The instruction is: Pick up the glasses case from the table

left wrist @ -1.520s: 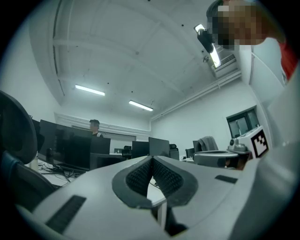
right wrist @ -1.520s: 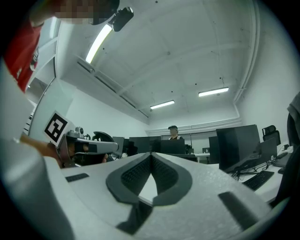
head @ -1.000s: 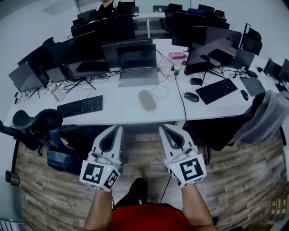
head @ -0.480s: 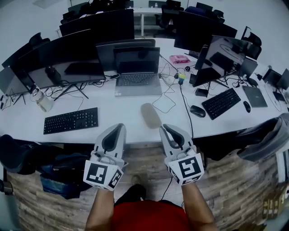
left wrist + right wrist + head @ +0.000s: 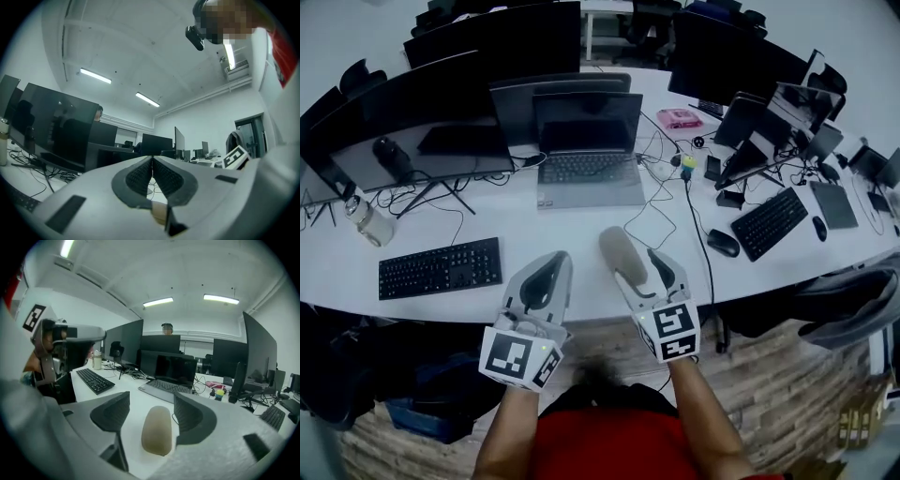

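The glasses case (image 5: 622,253), a rounded beige-grey oblong, lies on the white table (image 5: 553,230) close to its near edge, lengthwise from near to far, in front of an open laptop (image 5: 589,150). The right claw (image 5: 643,269) reaches over the near end of the case. In the right gripper view its jaws are opening, and the case (image 5: 157,430) lies between them on the tabletop with a gap at each side, so neither pad presses on it. The right claw (image 5: 151,401) tilts slightly downward toward the table.

The left claw (image 5: 547,274) sits just left of the case, over the table's near edge, and holds nothing. In the left gripper view the left claw (image 5: 152,162) has its ribbed pads pressed together along their length, pointing roughly level at the row of dark monitors (image 5: 56,126).

A black keyboard (image 5: 441,267) lies to the left on the table. A black mouse (image 5: 724,242) and a second keyboard (image 5: 771,222) lie to the right. A loose black cable (image 5: 649,220) loops just beyond the case.
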Demonstrator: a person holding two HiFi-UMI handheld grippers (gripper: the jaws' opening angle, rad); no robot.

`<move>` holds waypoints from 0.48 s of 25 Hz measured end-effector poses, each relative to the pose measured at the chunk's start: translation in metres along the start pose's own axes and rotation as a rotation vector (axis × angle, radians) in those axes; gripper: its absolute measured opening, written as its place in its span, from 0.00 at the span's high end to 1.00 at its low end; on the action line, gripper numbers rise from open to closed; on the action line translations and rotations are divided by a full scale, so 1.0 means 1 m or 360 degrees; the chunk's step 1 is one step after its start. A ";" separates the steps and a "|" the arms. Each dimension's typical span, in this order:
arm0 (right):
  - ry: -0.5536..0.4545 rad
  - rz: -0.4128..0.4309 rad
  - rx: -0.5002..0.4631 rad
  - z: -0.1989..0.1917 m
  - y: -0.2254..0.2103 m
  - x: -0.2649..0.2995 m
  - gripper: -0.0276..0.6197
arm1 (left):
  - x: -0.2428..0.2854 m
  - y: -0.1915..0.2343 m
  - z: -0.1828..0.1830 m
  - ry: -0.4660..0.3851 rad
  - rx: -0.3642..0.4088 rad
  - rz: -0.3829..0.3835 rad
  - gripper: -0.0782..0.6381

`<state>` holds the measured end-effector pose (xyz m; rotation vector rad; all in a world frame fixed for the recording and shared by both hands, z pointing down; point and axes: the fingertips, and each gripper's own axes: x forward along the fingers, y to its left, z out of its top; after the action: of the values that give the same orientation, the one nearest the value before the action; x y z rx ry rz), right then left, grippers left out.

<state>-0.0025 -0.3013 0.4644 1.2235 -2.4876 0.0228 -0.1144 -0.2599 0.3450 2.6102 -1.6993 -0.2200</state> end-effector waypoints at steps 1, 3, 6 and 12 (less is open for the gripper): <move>0.0047 0.0002 0.0007 -0.009 -0.002 0.010 0.49 | 0.003 0.002 -0.002 0.0008 -0.0003 0.0000 0.88; 0.0136 0.0005 0.0018 -0.027 -0.006 0.027 0.44 | 0.009 0.006 -0.007 0.0024 -0.0009 0.0011 0.88; 0.0246 0.0013 0.0021 -0.052 -0.011 0.050 0.40 | 0.015 0.012 -0.012 0.0052 -0.0010 0.0045 0.88; 0.0417 0.0085 0.0062 -0.094 -0.016 0.084 0.35 | 0.023 0.021 -0.022 0.0113 0.0009 0.0129 0.88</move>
<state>-0.0073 -0.3590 0.5771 1.0920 -2.2999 0.2314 -0.1210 -0.2909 0.3658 2.5144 -1.7801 -0.1197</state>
